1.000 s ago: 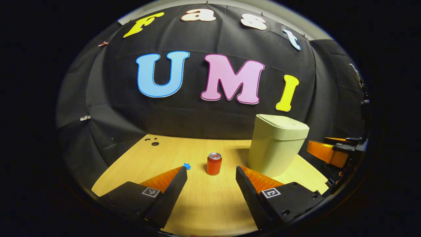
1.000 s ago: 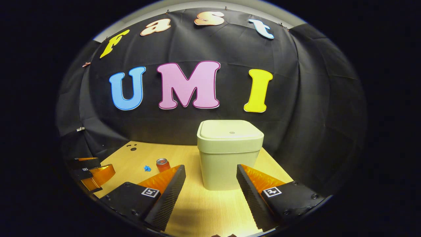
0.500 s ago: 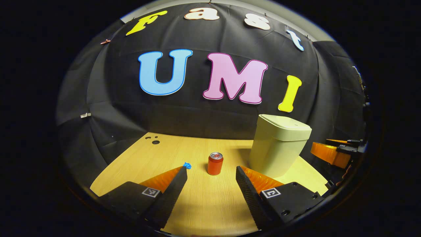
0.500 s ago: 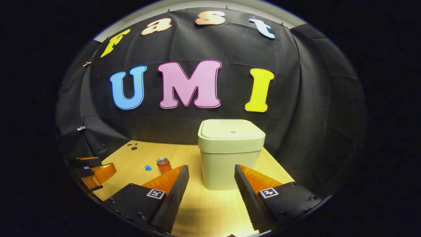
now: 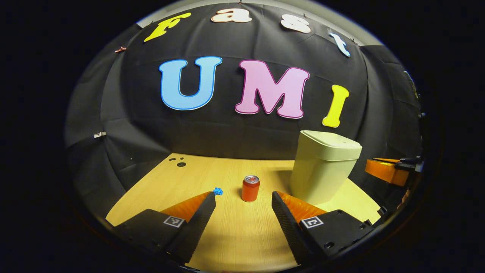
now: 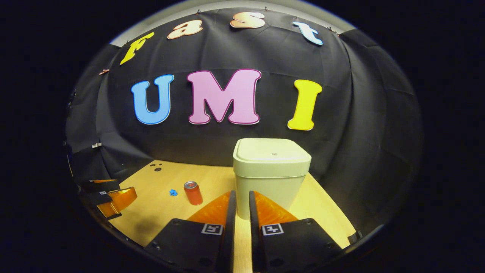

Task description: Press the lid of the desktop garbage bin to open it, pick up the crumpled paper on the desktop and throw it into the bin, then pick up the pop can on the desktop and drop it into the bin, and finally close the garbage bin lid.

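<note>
A: Right gripper view first. How does the right gripper stand?

B: Its two wedge-shaped fingers are drawn nearly together, with just a thin slit between the ribbed inner faces and nothing caught in it. Each finger base carries a small square marker. It hangs above the pale wood-grain tabletop, just in front of the cream-coloured boxy plastic garbage bin.

A: And the bin itself?

B: Upright, with rounded corners and a body tapering slightly downward. Its flat, smooth lid is down, with a small round mark near its middle.

A: Anything else near the bin?

B: To the bin's left stands a small red cylindrical metal pop can, upright, silver top showing. Further left of the can, apart from it, lies a tiny blue crumpled paper. Well to the left of the bin, at the table's edge, is the left gripper.

A: Left gripper view?

B: The left gripper's fingers are spread wide, holding nothing, their textured faces turned toward each other above the tabletop. Between the tips and a little beyond stands the pop can, left of the bin. The crumpled paper lies just left of the can, not touching it. Right of the bin, the right gripper shows side-on.
</note>
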A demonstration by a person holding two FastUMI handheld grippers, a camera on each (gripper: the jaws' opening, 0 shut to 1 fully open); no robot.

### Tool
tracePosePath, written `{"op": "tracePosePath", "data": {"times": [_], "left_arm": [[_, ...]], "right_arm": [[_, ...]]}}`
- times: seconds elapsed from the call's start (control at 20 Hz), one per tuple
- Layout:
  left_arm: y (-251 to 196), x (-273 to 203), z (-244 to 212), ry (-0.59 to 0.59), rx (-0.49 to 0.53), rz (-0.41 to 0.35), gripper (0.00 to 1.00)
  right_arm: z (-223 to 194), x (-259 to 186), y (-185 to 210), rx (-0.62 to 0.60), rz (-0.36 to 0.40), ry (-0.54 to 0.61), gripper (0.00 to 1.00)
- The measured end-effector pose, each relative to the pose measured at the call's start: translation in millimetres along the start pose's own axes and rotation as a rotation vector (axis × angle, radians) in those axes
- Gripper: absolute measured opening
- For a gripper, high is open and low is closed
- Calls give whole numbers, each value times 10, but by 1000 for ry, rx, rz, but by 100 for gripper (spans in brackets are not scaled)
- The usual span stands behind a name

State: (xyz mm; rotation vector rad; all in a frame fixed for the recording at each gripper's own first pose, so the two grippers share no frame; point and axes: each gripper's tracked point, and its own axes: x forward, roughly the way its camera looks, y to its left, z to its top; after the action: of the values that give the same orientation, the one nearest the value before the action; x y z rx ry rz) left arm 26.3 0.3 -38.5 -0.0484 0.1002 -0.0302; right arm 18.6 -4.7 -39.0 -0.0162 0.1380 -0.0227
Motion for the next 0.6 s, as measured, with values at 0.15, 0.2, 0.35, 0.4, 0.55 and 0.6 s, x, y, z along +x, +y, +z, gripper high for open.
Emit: {"op": "tracePosePath", "data": {"times": [0.15,0.2,0.35,0.4,0.55,0.6], "left_arm": [[-38,-4,-9,3,1,-15,96],[-42,-1,-4,2,4,-17,96],[-78,5,0,-2,14,-21,96],[-84,6,3,-1,16,-22,96],[-129,-4,-21,3,7,-38,96],[-155,-8,-14,1,-3,-49,96]], "right_arm": [[30,5,-53,3,-8,-10,17],[25,16,-78,1,-15,-6,17],[28,-16,-38,-6,7,-6,6],[28,70,-43,-13,22,-3,6],[103,58,28,6,66,-7,5],[131,89,22,3,72,-16,5]]}}
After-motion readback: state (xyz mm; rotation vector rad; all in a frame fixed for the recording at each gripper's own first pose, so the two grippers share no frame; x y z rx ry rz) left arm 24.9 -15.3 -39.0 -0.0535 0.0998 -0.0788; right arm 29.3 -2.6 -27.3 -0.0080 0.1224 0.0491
